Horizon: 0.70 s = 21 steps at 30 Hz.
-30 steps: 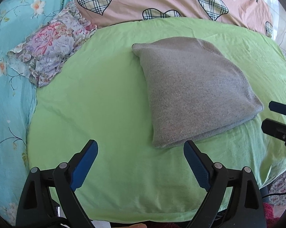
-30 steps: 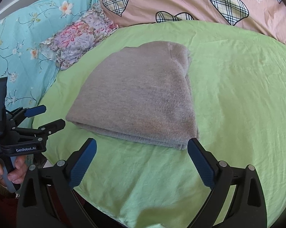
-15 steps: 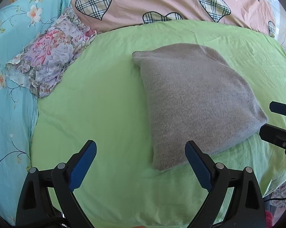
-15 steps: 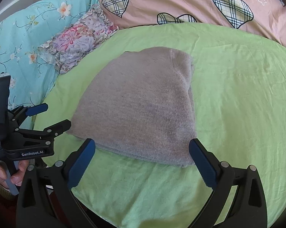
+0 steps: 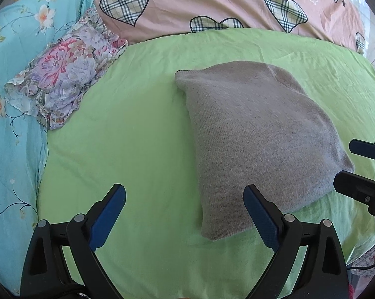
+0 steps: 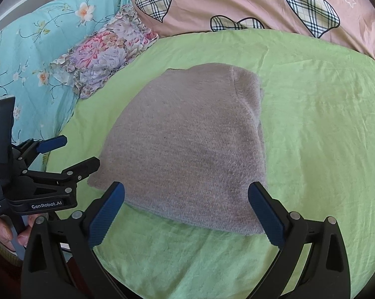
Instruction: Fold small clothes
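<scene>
- Left wrist view: the folded grey knit garment (image 5: 257,144) lies flat on the green sheet (image 5: 137,137) of the bed, long axis running away from the camera, narrower end far. The left hand-held gripper (image 5: 185,201) is spread wide, holding nothing, its right finger over the garment's near corner.
- Right wrist view: the right hand-held gripper (image 6: 186,200) is likewise wide and empty at the garment's near edge. A floral cushion (image 6: 102,54) sits far left.
</scene>
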### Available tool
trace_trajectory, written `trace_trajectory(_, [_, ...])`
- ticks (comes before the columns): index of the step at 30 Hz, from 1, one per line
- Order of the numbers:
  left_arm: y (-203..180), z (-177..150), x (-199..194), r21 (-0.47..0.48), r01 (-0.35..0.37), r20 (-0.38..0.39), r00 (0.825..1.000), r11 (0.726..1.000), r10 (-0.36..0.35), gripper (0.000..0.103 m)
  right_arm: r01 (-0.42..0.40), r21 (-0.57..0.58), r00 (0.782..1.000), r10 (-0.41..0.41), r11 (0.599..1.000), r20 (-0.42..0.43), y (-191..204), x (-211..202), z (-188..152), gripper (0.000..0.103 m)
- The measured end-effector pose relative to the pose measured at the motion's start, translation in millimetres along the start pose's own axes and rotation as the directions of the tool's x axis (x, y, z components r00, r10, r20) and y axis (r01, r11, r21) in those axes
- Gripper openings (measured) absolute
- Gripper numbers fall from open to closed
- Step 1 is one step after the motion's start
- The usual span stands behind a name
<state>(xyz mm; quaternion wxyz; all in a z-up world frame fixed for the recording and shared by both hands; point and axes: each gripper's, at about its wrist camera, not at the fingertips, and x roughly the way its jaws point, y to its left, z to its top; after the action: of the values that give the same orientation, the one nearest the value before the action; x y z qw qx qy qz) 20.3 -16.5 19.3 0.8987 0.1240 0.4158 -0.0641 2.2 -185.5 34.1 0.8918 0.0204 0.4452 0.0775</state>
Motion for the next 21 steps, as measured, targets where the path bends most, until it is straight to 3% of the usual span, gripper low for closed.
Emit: trace_trajectory(21, [-0.1,8.3,11.7,-0.014,0.016,-0.011,1.0,1.0,-0.016,0.096,-0.01,0.016,1.0,0.01,1.0,-0.009,0.4,8.8,8.2,0.099])
